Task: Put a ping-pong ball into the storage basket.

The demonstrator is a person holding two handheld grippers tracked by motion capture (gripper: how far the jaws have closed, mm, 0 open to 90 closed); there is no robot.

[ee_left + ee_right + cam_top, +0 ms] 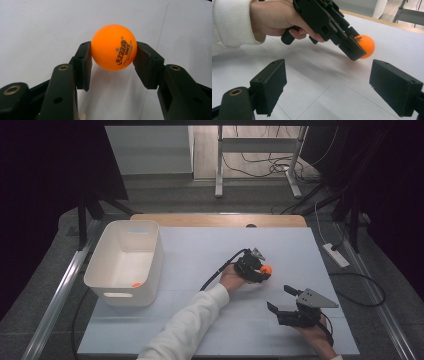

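Note:
An orange ping-pong ball (114,47) with dark print is pinched between the two black pads of my left gripper (113,63), just above the white table surface. From above, that gripper (261,270) sits mid-table with the ball (266,269) at its tip, held by a hand in a white sleeve. The right gripper view shows the same ball (365,46) behind the left gripper's jaw. My right gripper (280,299) rests near the table's front right, its jaws wide apart with nothing between them (328,87). A second orange ball (136,284) lies inside the white bin (150,270).
The white bin stands at the table's left side. A wooden edge (220,220) borders the table's far side. A power strip (335,255) and cables lie on the floor to the right. Desk legs (219,165) stand behind the table.

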